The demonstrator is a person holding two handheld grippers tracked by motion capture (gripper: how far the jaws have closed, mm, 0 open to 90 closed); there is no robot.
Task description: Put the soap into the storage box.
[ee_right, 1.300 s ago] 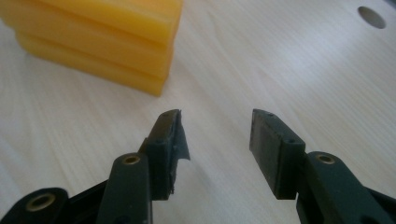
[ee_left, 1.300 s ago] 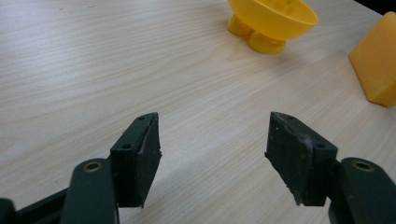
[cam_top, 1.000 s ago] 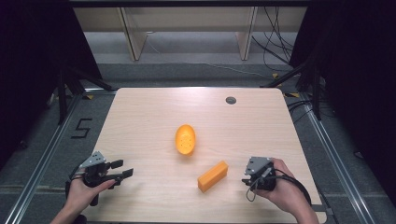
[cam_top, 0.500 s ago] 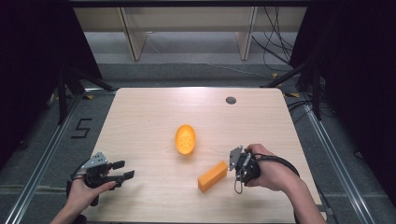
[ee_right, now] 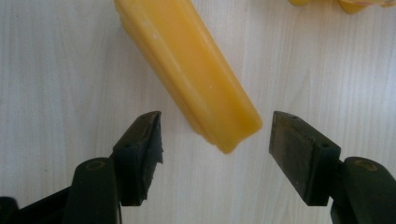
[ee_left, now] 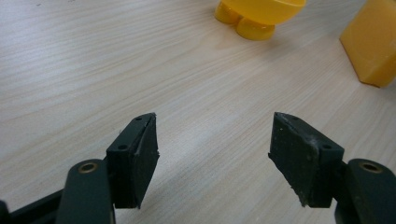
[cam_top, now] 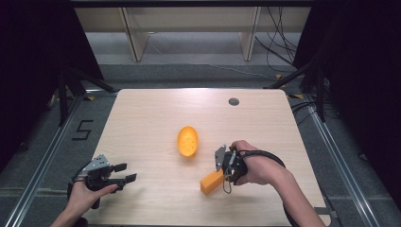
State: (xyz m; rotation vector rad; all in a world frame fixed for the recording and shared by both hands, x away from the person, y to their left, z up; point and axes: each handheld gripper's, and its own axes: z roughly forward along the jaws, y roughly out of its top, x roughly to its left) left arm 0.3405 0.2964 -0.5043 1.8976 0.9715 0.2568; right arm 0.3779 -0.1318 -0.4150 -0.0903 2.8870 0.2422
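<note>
Orange block (cam_top: 211,181) lower centre of the high view, its near end between the spread, just-opened jaws of the right gripper (cam_top: 221,166), pads not touching, yellow bowl (cam_top: 187,141) mid-table, left gripper (cam_top: 124,172) agape lower left near the table (cam_top: 142,113) edge, "5" marking (cam_top: 83,129) on the floor at left, bare wood all around.

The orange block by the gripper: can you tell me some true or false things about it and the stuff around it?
1. The right gripper squeezes the orange block. False: its jaws stand open and have just been opening, with the block's end between them, untouched.
2. The block lies flat on the table. True.
3. The left gripper holds the yellow bowl. False: it is open, with nothing between its jaws.
4. The bowl stands apart from the block. True.
</note>
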